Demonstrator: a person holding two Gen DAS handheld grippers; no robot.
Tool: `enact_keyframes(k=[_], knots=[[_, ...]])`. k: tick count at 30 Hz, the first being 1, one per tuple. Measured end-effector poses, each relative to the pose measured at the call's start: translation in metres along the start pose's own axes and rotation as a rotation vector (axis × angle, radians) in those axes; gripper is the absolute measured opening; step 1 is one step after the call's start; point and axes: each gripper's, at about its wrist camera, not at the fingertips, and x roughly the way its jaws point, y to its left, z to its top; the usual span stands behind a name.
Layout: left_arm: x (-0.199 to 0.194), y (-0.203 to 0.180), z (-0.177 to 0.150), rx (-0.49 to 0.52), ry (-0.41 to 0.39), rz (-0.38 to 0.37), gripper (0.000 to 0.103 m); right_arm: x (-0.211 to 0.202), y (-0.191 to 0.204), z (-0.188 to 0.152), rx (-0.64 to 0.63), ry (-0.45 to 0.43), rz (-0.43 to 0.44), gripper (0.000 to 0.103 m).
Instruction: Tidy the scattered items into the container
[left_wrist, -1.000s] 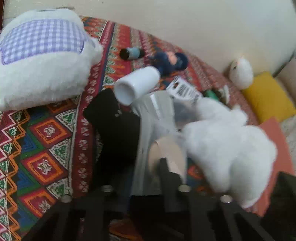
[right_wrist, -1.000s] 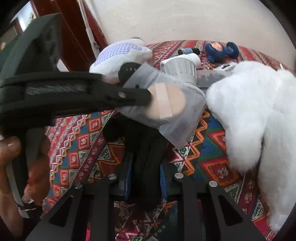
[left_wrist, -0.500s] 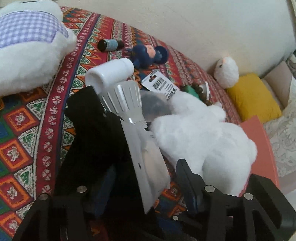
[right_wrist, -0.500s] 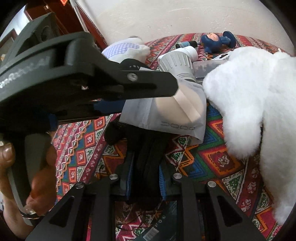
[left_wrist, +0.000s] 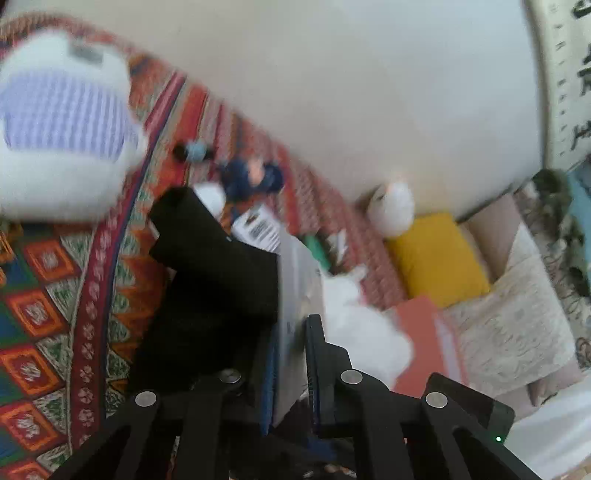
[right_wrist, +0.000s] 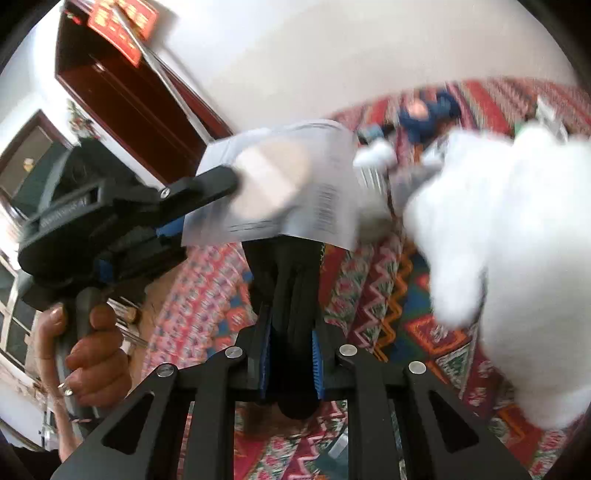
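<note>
Left gripper (left_wrist: 291, 354) clamped on a flat silvery packet (right_wrist: 280, 184), up in the air over the patterned bedspread (left_wrist: 55, 295). Right gripper (right_wrist: 291, 354) squeezed shut on a black pouch (left_wrist: 210, 280), just under the packet. White plush (right_wrist: 509, 236) right beside, pretty blurry.

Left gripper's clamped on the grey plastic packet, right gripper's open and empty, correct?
Not quite. The left gripper does clamp the grey plastic packet, but the right gripper isn't empty: the right wrist view shows it shut on the black fabric item.
</note>
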Motion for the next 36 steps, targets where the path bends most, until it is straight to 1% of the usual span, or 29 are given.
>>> enact_keyframes(k=[3, 4, 7, 11, 15, 16, 18, 20, 21, 22, 23, 24, 25, 26, 27, 28, 32, 33, 36], knots=[[-0.021, -0.021, 0.003, 0.028, -0.038, -0.045, 0.007, -0.032, 0.018, 0.010, -0.064, -0.085, -0.049, 0.018], [-0.023, -0.031, 0.001, 0.044, -0.041, -0.057, 0.004, -0.043, 0.023, 0.012, -0.084, -0.116, -0.068, 0.018], [-0.029, -0.060, -0.004, 0.093, -0.049, -0.091, 0.004, -0.082, 0.031, 0.016, -0.122, -0.219, -0.118, 0.018], [-0.037, -0.098, -0.010, 0.157, -0.060, -0.136, 0.004, -0.141, 0.035, 0.022, -0.122, -0.340, -0.143, 0.018], [-0.045, -0.136, -0.016, 0.221, -0.070, -0.181, 0.004, -0.206, 0.027, 0.017, -0.096, -0.439, -0.163, 0.018], [-0.042, -0.145, -0.019, 0.234, -0.066, -0.188, 0.004, -0.220, 0.026, 0.015, -0.088, -0.460, -0.166, 0.018], [-0.025, -0.156, -0.029, 0.246, -0.038, -0.179, 0.004, -0.249, 0.023, 0.010, -0.072, -0.503, -0.170, 0.018], [-0.009, -0.160, -0.039, 0.264, -0.010, -0.142, 0.005, -0.278, 0.020, 0.005, -0.061, -0.550, -0.176, 0.018], [0.000, -0.160, -0.045, 0.282, 0.003, -0.101, 0.005, -0.292, 0.018, 0.003, -0.058, -0.571, -0.181, 0.018], [0.011, -0.157, -0.051, 0.296, 0.025, -0.053, 0.011, -0.305, 0.018, 0.001, -0.056, -0.590, -0.187, 0.018], [0.025, -0.150, -0.059, 0.305, 0.061, 0.010, 0.019, -0.318, 0.018, 0.000, -0.055, -0.608, -0.194, 0.018], [0.035, -0.143, -0.066, 0.313, 0.086, 0.065, 0.038, -0.332, 0.017, -0.003, -0.052, -0.626, -0.199, 0.018], [0.041, -0.134, -0.073, 0.324, 0.092, 0.120, 0.057, -0.346, 0.014, -0.005, -0.046, -0.642, -0.201, 0.018], [0.047, -0.121, -0.083, 0.341, 0.096, 0.192, 0.062, -0.356, 0.011, -0.007, -0.042, -0.652, -0.206, 0.018], [0.051, -0.107, -0.092, 0.346, 0.101, 0.256, 0.064, -0.364, 0.008, -0.008, -0.039, -0.662, -0.215, 0.018], [0.054, -0.091, -0.098, 0.326, 0.108, 0.294, 0.064, -0.370, 0.005, -0.009, -0.035, -0.671, -0.224, 0.018], [0.064, -0.044, -0.106, 0.220, 0.117, 0.370, 0.064, -0.383, -0.013, -0.013, -0.006, -0.682, -0.237, 0.018], [0.067, -0.038, -0.105, 0.210, 0.117, 0.389, 0.064, -0.382, -0.017, -0.014, 0.001, -0.680, -0.238, 0.018], [0.077, -0.040, -0.107, 0.229, 0.120, 0.394, 0.064, -0.379, -0.026, -0.013, 0.015, -0.674, -0.242, 0.018]])
